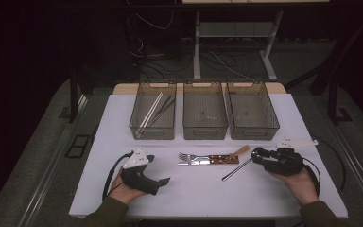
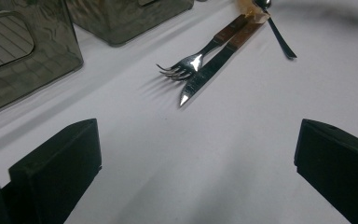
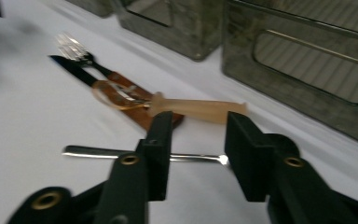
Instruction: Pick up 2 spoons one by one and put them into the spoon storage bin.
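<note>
On the table: 3 bins (image 1: 205,116), 1 fork (image 1: 189,156), 1 knife (image 1: 203,161), 2 spoons (image 1: 236,170).

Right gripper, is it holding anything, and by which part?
It cannot be told: the right gripper has its fingers astride one end of the spoon, with a gap showing, but contact is hidden.

Table (image 1: 123,189), as I read it from the high view: three bins side by side along the far edge. Left bin (image 1: 153,109) holds chopsticks (image 1: 152,112). Middle bin (image 1: 205,110) and right bin (image 1: 252,110) sit just beside it. Before the middle bin lie a fork (image 1: 192,156) and knife (image 1: 203,162), side by side. Right of them, a spoon (image 1: 237,170) lies slantwise, with a light-handled utensil (image 1: 240,150) behind it.
</note>
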### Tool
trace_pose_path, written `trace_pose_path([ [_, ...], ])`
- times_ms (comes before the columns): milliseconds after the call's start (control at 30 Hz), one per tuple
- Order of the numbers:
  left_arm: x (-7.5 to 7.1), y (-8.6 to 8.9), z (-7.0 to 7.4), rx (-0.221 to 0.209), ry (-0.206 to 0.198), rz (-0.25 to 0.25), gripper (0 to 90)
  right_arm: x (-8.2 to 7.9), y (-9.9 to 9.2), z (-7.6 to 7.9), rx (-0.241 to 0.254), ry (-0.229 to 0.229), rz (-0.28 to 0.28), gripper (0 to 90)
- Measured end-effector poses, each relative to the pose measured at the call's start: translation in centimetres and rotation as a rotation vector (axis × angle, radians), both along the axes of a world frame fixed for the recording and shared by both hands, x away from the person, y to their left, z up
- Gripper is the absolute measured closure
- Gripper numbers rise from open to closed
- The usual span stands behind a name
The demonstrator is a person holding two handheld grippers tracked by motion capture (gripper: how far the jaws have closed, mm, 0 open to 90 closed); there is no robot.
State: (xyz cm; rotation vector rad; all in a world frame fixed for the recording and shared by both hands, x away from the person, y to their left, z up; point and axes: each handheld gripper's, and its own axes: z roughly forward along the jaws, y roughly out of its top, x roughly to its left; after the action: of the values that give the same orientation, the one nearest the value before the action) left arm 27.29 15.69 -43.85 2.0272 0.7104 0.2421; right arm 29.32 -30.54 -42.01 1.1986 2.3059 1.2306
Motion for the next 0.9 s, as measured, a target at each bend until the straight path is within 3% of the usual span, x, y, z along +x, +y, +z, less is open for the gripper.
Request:
trace_pose_path([
  [200, 0.0, 0.1, 0.1, -0.003, -0.005, -0.004, 0.0, 2.1, 0.3, -0.5, -0.044, 0.073, -0.012, 89.7],
  [333, 0.0, 0.0, 0.1, -0.007, -0.004, -0.009, 0.0, 2.8, 0.9, -1.3, -0.088, 0.103, -0.008, 90.0],
  [500, 0.0, 0.0, 0.1, -0.008, -0.003, -0.01, 0.0, 3.5, 1.9, -1.9, -0.142, 0.11, 0.025, 90.0],
  [700, 0.0, 0.0, 0.0, -0.005, 0.003, -0.017, 0.0, 3.9, 2.3, -2.4, -0.216, 0.134, 0.025, 90.0],
  [900, 0.0, -0.1, 0.0, 0.0, 0.002, -0.021, 0.0, 3.7, 2.5, -2.3, -0.238, 0.137, 0.025, 90.0],
])
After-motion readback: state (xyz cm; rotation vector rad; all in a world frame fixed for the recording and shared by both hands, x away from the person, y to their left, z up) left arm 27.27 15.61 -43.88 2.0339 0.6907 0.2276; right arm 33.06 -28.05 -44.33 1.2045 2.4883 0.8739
